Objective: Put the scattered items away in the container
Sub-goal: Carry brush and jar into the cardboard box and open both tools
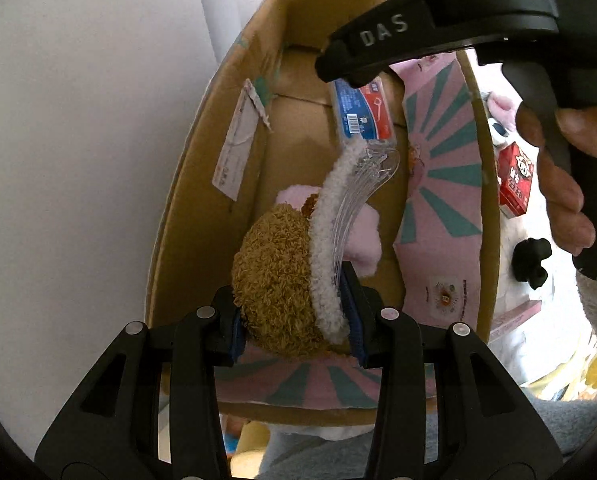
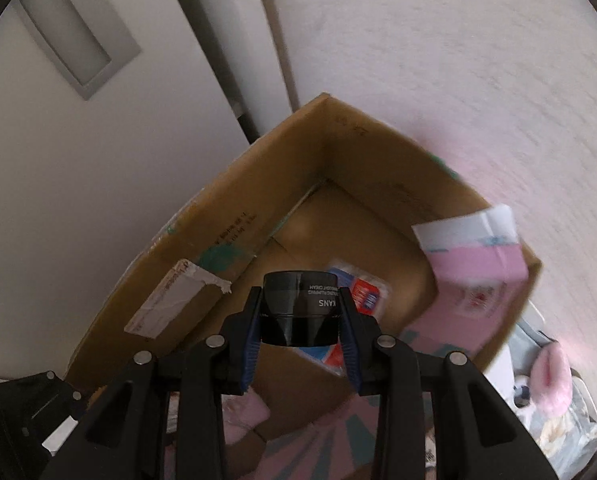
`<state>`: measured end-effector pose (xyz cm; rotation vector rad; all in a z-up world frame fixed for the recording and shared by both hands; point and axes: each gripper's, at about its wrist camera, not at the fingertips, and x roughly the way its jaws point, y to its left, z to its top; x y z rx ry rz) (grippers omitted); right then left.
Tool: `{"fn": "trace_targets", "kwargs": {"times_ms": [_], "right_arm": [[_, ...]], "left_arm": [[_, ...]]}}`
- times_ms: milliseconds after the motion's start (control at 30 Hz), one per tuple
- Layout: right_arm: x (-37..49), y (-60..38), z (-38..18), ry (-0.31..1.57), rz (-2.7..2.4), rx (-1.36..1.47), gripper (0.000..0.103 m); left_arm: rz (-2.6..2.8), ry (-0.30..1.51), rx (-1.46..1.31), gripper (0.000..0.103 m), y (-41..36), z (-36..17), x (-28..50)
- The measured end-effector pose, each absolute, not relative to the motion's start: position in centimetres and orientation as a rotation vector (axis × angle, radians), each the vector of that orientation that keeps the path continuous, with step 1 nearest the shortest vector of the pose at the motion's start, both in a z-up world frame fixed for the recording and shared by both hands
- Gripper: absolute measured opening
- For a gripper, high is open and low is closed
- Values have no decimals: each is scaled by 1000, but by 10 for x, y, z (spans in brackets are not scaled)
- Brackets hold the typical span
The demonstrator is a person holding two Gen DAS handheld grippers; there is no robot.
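My left gripper (image 1: 296, 320) is shut on a brown curly plush toy (image 1: 276, 284) with a white fuzzy band and a clear plastic piece, held over the open cardboard box (image 1: 202, 184). A blue-red packet (image 1: 362, 112) and a pink soft item (image 1: 362, 240) lie inside the box. My right gripper (image 2: 300, 320) is shut on a black cream jar (image 2: 300, 308), held above the same box (image 2: 202, 240). The blue-red packet (image 2: 364, 292) shows on the box floor below the jar. The right gripper also shows in the left wrist view (image 1: 338, 68), above the box.
A pink and teal patterned flap (image 1: 442, 184) lines the box's right side. Outside on the right lie a red carton (image 1: 516, 178), a white plush with pink ears (image 2: 550, 380) and a black object (image 1: 532, 258). A pink-white box (image 2: 474, 264) leans on the box corner. White walls stand behind.
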<state>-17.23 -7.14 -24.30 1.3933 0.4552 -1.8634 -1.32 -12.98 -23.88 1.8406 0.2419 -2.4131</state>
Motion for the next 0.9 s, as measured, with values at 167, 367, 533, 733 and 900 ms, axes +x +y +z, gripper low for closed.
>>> {"fn": "trace_targets", "kwargs": {"times_ms": [167,367,533,733,900], "right_arm": [[-175,-81,-250,465,-1853,1401,32],[-178,-77,-248,441,-1919,1385,66],[-183,-65,-238,394,-1950,1375,69],[-177,-46,-224,359,-1985,1350,69],[-185,-39,-215,310,-2005,1342,69]], "left_arm": [[-2402,215,1854,45,-129,-242,-14],[-2467,237,1804,102,-118,-232,-14],[-2493,121,1770,102,-105,-224,-15],[-2482,124,1770,102,-108,-223,-8],[-2484,125,1762,102,-102,-218,3]]}}
